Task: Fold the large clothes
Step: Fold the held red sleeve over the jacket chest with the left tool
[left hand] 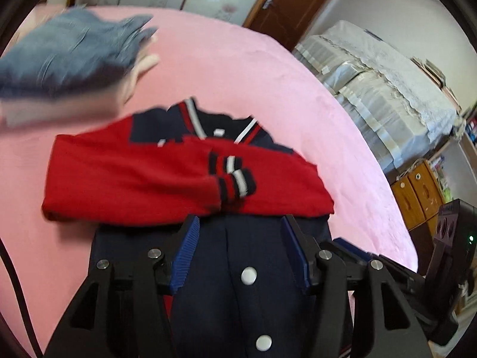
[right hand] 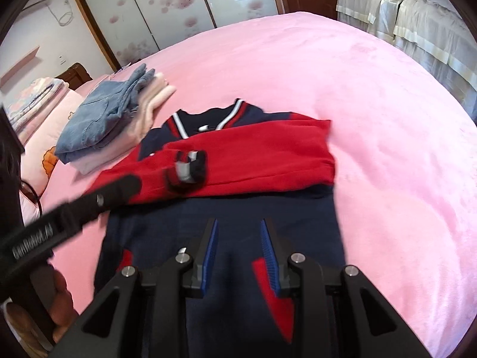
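While the pink bed (right hand: pixel 342 95) is carrying everything, it is also offering the most open room: beyond the jacket's collar and out past its right shoulder the blanket is lying bare, whereas beside the jacket's left shoulder a stack of folded clothes (right hand: pixel 113 119), denim on top, is sitting near enough to be nudged by a careless swing. Lying face up near the bed's near edge, the jacket (right hand: pixel 226 223) is showing a navy body with snap buttons (left hand: pixel 249 275) down the front, and both red sleeves (right hand: pixel 256 155) are lying crossed over its chest, striped cuffs (right hand: pixel 187 168) meeting near the middle. It is looking like a thick, soft knit, fairly heavy for a garment, likely to sag and slide on itself if lifted from one point, so a pinch at each corner of the hem, through both layers, is probably the safest hold for the next fold toward the collar. Over the lower body of the jacket the left gripper (left hand: pixel 240 240) is hanging with its jaws spread and nothing between them. Just to the right of it, also above the hem region, the right gripper (right hand: pixel 239 238) is sitting partly spread and empty, its blue pads (right hand: pixel 269 256) clear of the cloth.
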Motion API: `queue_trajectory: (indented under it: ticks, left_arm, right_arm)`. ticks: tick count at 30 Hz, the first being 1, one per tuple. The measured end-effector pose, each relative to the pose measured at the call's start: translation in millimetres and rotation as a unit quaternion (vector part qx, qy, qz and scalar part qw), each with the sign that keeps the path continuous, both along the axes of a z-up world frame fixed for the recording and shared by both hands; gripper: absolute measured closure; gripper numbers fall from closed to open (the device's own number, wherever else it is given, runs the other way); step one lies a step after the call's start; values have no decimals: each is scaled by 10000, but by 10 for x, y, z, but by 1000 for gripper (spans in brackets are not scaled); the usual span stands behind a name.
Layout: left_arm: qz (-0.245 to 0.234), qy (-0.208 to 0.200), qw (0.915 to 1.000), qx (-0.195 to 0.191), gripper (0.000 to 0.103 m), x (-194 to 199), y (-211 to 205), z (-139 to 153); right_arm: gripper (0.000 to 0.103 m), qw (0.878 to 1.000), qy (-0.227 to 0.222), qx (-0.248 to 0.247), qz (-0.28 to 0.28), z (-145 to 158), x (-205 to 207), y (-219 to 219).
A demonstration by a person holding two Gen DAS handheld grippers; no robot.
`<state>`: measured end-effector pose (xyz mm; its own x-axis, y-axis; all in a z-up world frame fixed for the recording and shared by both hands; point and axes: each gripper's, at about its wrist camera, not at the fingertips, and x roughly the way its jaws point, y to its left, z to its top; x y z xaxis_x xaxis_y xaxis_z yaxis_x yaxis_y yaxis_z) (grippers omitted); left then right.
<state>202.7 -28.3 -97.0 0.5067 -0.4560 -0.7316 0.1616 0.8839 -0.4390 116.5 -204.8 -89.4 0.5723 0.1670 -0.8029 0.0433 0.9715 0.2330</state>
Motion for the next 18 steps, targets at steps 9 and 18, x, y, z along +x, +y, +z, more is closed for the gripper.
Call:
queue_trajectory:
  ticks: [9, 18]
  left_arm:
    - [982, 509, 9939, -12, 48, -295, 812, -292]
    - [1086, 770, 9911, 1, 48, -379, 887, -536]
  right_arm:
    - [72, 9972, 91, 663, 323, -67, 146, 153]
    - [55, 9855, 392, 1618, 330, -160, 587, 311]
